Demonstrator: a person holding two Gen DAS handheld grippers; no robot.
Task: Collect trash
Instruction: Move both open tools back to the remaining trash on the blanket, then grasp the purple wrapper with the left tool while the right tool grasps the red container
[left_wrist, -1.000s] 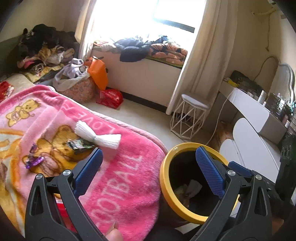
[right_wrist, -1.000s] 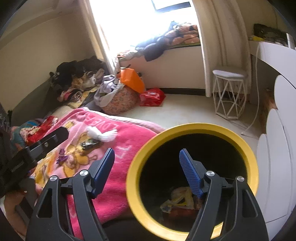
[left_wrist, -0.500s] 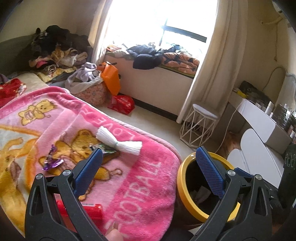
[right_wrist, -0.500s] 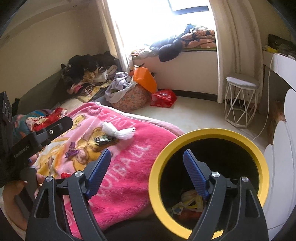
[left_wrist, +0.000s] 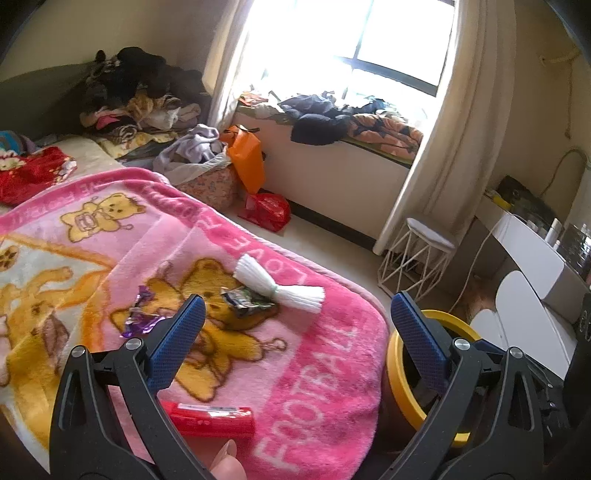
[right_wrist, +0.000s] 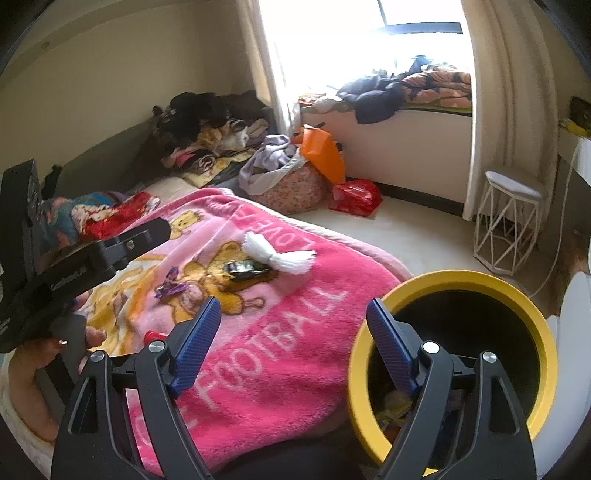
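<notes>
Where wrappers lie, yellow-rimmed bin (right_wrist: 546, 354)

Both wrist cams face window, sharing blanket (left_wrist: 314, 369) & bin (right_wrist: 546, 332).

Home bedroom. Bed w/ pink teddy-bear blanket (left_wrist: 229, 258), clothes pile (left_wrist: 140, 96) by wall, curtained window (left_wrist: 388, 48) w/ padded sill seat, white wire stool (left_wrist: 417, 258), white vanity desk (left_wrist: 532, 251).

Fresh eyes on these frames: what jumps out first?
The bright pink fleece teddy-bear blanket fills the left and centre, strewn with a white fringed tassel bundle, a dark crumpled wrapper, a purple foil wrapper and a red flat packet. A yellow-rimmed black bin stands at its right edge, scraps inside.
</notes>
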